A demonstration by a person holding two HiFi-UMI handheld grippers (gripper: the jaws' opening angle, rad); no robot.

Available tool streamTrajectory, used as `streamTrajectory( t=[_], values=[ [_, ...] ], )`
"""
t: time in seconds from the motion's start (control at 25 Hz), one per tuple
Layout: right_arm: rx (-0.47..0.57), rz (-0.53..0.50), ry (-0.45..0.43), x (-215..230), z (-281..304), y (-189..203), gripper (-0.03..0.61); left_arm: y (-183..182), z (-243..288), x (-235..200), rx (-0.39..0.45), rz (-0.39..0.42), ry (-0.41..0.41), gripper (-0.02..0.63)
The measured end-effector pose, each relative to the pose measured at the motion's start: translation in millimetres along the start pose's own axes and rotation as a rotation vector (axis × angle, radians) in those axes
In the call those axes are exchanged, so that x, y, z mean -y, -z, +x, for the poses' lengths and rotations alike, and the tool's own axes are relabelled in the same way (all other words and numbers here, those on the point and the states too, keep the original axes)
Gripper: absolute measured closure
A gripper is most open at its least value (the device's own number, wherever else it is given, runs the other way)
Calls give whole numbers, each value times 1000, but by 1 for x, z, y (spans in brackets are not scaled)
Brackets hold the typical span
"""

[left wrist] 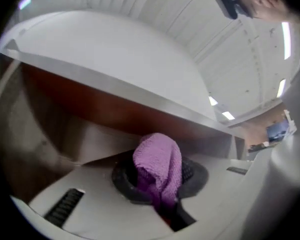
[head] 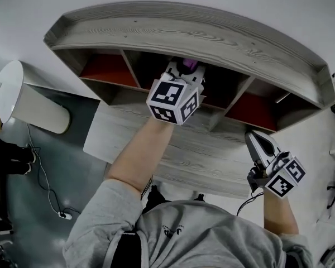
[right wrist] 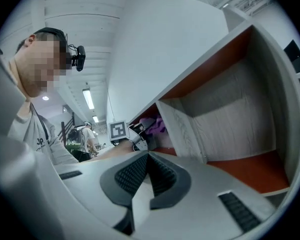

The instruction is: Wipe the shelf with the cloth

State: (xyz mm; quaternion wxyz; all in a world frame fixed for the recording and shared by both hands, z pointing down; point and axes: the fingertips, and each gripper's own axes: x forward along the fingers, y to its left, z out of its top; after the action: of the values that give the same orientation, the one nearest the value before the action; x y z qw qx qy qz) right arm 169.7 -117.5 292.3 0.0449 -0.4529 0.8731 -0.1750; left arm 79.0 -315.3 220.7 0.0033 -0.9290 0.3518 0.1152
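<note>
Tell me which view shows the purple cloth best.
The left gripper view: the cloth sits centre frame, large, clamped in the left claw. The head view shows only a purple scrap above that claw's marker cube. The right gripper view catches it small and distant, beside a divider.

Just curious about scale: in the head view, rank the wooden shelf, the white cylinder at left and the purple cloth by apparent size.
1. Wooden shelf.
2. White cylinder.
3. Purple cloth, smallest as seen; the left gripper hides most of it, so its true size is unsure.
</note>
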Motion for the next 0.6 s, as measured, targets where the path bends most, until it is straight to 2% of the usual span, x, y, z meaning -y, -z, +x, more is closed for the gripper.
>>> streamTrajectory(
  t=[0.12, 0.24, 0.32, 0.48, 0.6],
  values=[
    [-20, -19, -41, -28, 27, 1, 557, -3, -48, -73, -29, -50, -235, 534],
    [-32, -34, -77, -53, 52, 1, 557, -9, -83, -114, -23, -97, -377, 535],
    [-42, -44, -94, -66, 63, 2, 557, -18, -92, -121, 0, -106, -405, 535],
    [-42, -53, -100, -83, 73, 0, 557, -42, -95, -118, 55, -98, -409, 535],
    [-35, -58, -100, -85, 71, -3, 557, -48, -95, -116, 38, -20, -410, 538]
  ],
)
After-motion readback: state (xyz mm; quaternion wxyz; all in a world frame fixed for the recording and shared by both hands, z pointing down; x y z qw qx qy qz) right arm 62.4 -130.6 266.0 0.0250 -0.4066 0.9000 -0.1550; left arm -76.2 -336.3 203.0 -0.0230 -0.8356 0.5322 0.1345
